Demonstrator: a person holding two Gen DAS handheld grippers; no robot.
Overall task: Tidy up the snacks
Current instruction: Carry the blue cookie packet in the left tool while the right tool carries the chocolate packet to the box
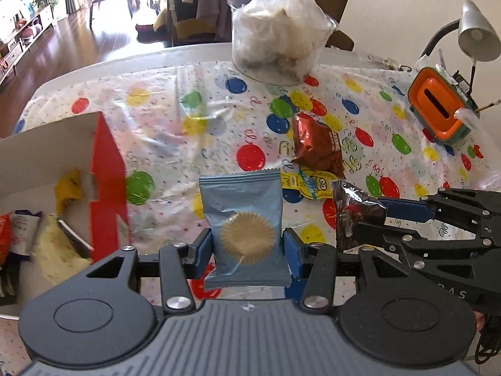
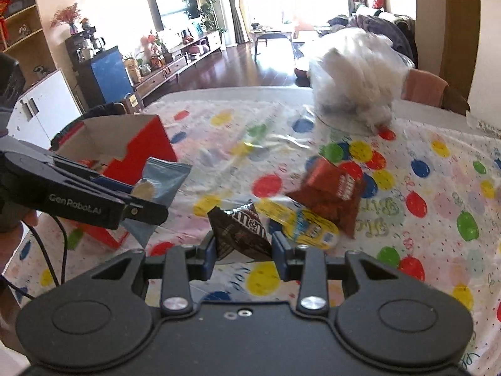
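My left gripper is shut on a light blue biscuit packet and holds it above the table, just right of the red cardboard box. The packet also shows in the right wrist view. My right gripper is shut on a dark brown M&M's packet, which also shows in the left wrist view. A shiny red-brown packet and a yellow Minions packet lie on the balloon-print tablecloth.
The red box holds several snack packets. A clear tub stuffed with white plastic stands at the table's far side. An orange container and a desk lamp stand at the right.
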